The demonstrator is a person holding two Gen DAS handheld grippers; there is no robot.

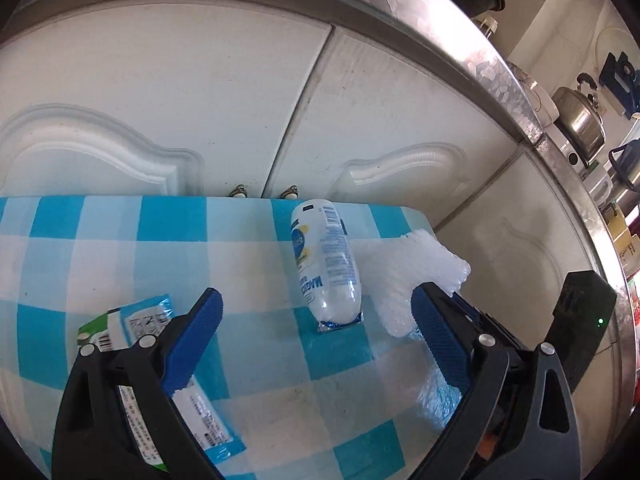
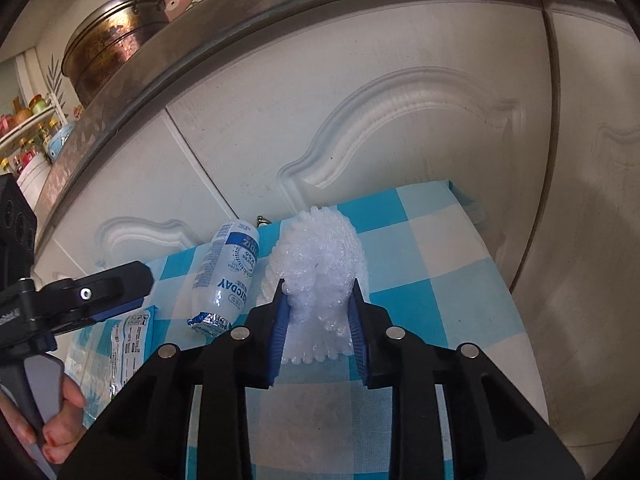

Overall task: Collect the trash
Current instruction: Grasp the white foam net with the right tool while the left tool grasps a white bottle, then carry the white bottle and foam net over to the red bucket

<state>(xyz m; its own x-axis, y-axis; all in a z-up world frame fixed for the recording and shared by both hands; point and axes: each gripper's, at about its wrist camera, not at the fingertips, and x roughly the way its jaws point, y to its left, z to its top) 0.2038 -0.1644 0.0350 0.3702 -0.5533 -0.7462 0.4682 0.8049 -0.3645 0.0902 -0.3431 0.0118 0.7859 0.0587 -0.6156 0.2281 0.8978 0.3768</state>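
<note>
Bubble wrap wad [image 2: 320, 256] on the checkered tablecloth [image 2: 440, 280], light and squashy, is pinched mid-bunch by my right gripper [image 2: 319, 288]; my left gripper [image 1: 316, 320] gapes wide before the bottle [image 1: 326, 264].

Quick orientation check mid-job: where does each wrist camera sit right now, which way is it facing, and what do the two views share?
Left wrist: on the left gripper, looking along its open fingers over the checked table toward white cabinet doors; small bottle lies ahead, a wrapper under the left finger.
Right wrist: on the right gripper, facing the same cabinets, fingers closed on the bubble wrap; the person's left hand shows at lower left.
Shared: bottle, bubble wrap, wrapper, table, cabinets; each view shows the other gripper.
</note>
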